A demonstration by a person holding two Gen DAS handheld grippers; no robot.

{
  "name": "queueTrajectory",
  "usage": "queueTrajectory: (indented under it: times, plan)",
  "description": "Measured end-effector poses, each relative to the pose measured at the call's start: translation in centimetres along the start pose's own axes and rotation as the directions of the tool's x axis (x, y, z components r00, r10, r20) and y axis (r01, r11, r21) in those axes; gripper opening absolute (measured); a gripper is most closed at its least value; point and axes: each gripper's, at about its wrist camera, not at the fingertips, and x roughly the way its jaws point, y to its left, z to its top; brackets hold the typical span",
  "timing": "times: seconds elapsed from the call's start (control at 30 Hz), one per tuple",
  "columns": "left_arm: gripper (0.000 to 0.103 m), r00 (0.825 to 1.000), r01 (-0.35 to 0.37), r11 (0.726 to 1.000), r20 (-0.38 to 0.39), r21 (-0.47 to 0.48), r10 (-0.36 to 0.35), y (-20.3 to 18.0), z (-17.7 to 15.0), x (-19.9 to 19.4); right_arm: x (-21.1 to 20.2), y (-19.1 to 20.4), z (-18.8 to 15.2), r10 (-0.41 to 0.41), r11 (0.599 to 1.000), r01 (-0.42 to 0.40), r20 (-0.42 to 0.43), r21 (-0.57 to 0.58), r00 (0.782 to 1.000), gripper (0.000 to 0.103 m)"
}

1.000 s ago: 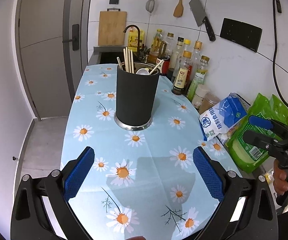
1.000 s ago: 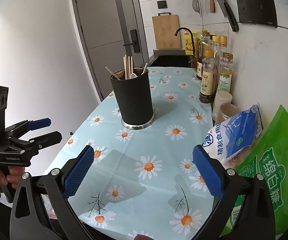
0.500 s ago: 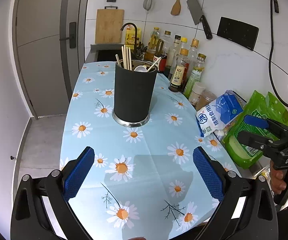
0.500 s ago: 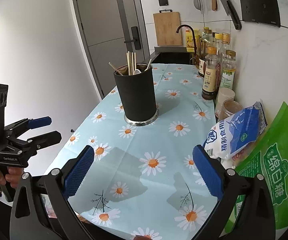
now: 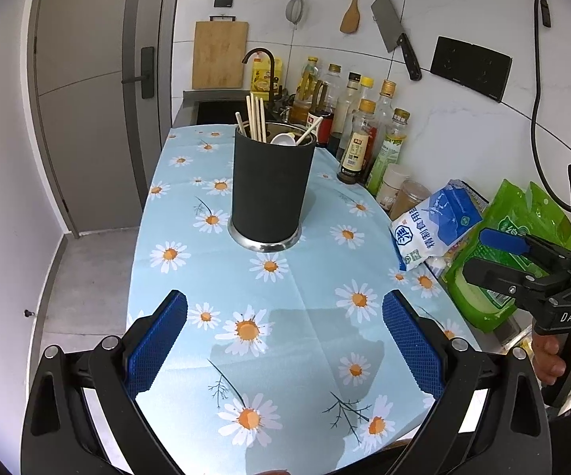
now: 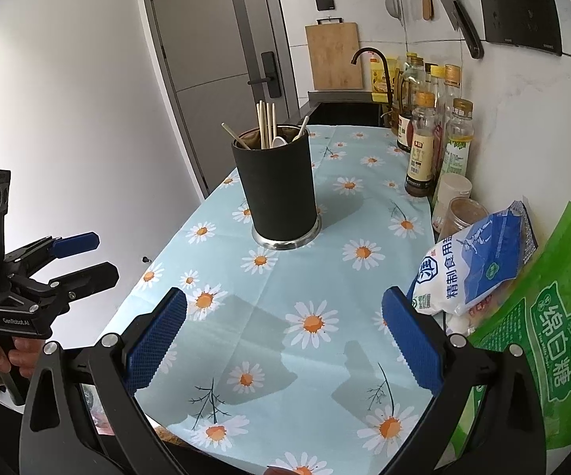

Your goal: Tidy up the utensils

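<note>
A tall black cup [image 5: 271, 190] stands straight up in the middle of the daisy cloth [image 5: 305, 340]. It holds the utensils. Four chopsticks [image 5: 256, 118] stand close together, pointing up at the ceiling. One more stick [image 5: 242, 123] leans to the left, and another one [image 5: 310, 130] leans to the right. One white spoon [image 5: 284, 139] pokes out at the rim.

The left gripper [image 5: 284, 352] has its two blue pads spread wide, with nothing between them. The right gripper [image 6: 284, 350] is spread wide too, and empty. Both hang over the near end of the cloth, well apart from the cup.

One blue and white bag [image 6: 479, 265] lies just beside one green bag [image 6: 543, 340] by the wall.

Compared with a second ago, the cup looks a bit farther off and higher in both views.
</note>
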Motion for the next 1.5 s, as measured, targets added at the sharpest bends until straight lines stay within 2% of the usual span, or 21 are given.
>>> queueTrajectory:
  times: [0.9,1.5]
  plan:
    - [0.096,1.000,-0.011,1.000,-0.005,-0.002,0.011,0.2,-0.6,-0.1,0.1,0.3,0.0,0.018,1.000,-0.018,-0.010,-0.001,1.000,0.098]
    - [0.096,1.000,0.022,1.000,-0.020,0.006,-0.022,-0.4,0.0,0.9,0.3,-0.2,0.0,0.015,1.000,-0.015,-0.021,0.016,1.000,0.098]
